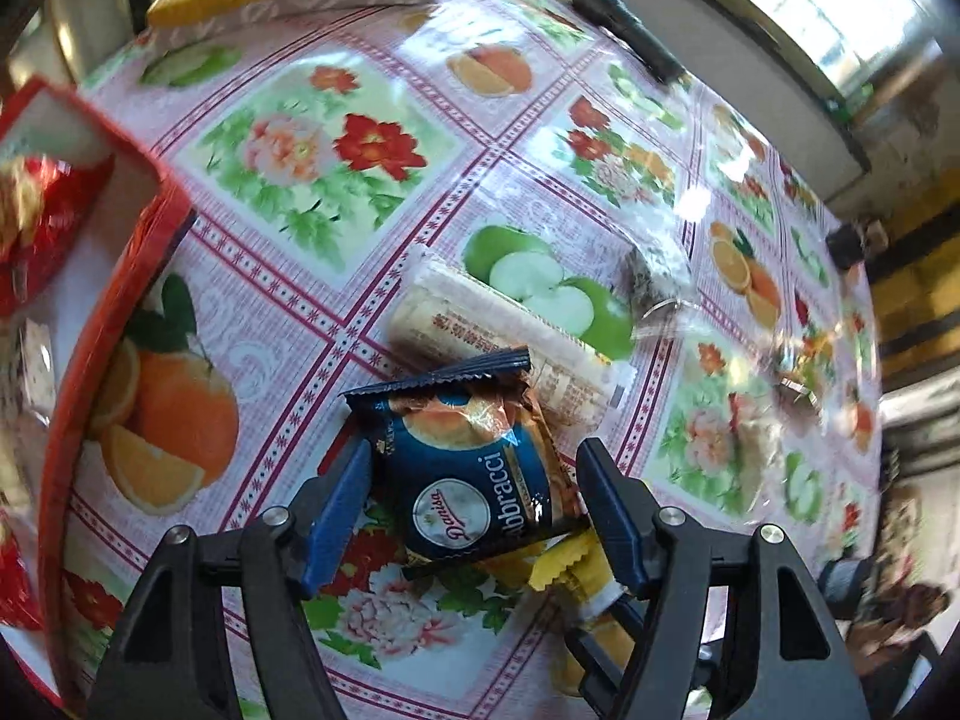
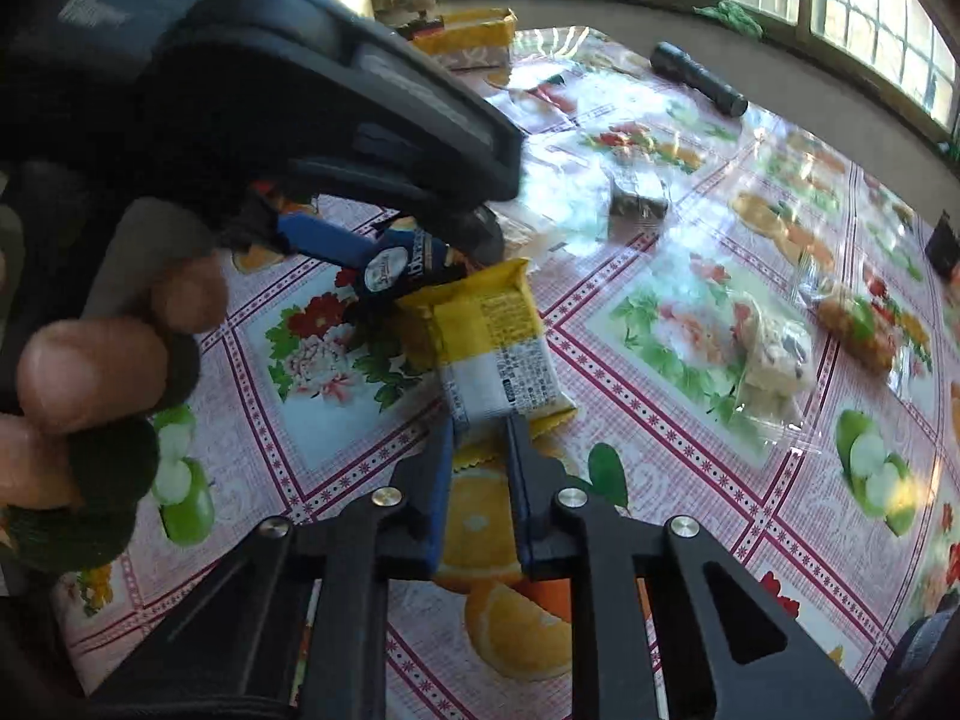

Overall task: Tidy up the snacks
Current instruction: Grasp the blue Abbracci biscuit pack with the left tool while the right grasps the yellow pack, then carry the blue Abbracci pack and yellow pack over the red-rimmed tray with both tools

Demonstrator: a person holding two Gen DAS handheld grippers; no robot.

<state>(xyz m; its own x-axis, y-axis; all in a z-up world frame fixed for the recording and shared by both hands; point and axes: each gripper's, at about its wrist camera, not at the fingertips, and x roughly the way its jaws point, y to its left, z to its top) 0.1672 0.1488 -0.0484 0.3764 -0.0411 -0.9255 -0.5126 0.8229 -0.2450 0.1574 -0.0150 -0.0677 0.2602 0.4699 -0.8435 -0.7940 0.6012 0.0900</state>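
**Two tongs at the snack pile**

The left tongs [image 1: 474, 474] stand wide apart on either side of the blue biscuit packet [image 1: 474, 468], which lies on the flowered table [image 1: 312, 180]. The right tongs [image 2: 480, 432] are clamped on the end of the yellow wafer packet [image 2: 498, 348]. A red tray [image 1: 102, 324] sits at the left.
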